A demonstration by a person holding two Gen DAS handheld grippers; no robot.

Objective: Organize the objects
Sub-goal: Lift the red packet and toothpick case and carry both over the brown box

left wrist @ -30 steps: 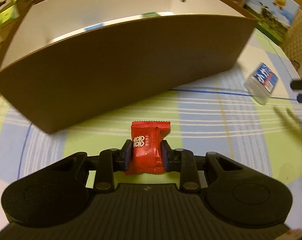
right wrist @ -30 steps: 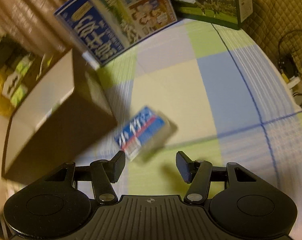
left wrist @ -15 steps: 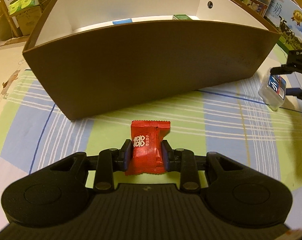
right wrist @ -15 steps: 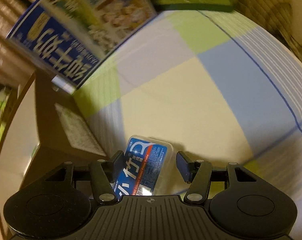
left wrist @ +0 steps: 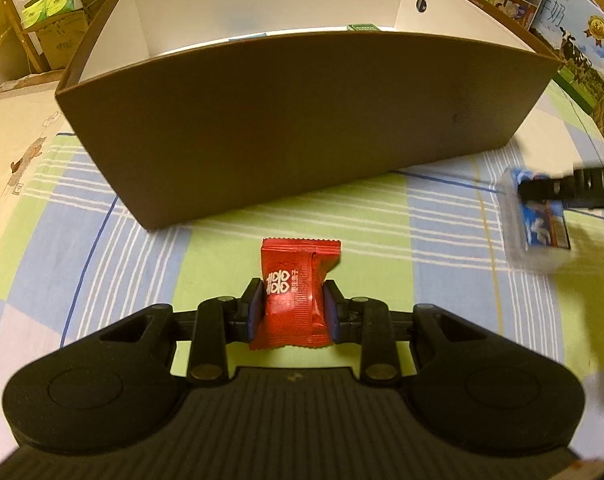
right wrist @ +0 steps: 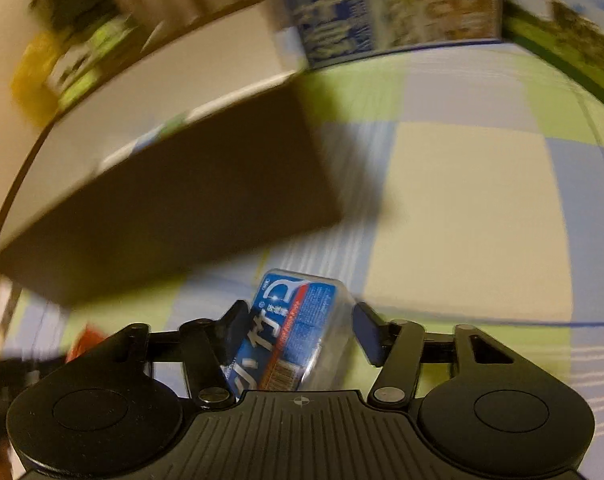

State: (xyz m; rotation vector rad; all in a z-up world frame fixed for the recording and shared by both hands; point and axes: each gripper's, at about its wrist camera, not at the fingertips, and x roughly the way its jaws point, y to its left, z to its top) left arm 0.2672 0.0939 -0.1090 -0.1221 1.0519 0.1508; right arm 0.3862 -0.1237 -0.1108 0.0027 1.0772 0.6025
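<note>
The left gripper [left wrist: 289, 306] clamps a red packet [left wrist: 295, 294]; the brown box [left wrist: 302, 120] stands at twelve o'clock. The right gripper [right wrist: 299, 330] has its jaws around a blue case [right wrist: 289, 328]; whether they grip it is unclear, box at ten o'clock.

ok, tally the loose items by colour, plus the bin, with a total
Red: 1, the red candy packet in the left gripper
Blue: 1, the blue-label clear case between the right gripper jaws
Brown: 1, the brown box
Total: 3
</note>
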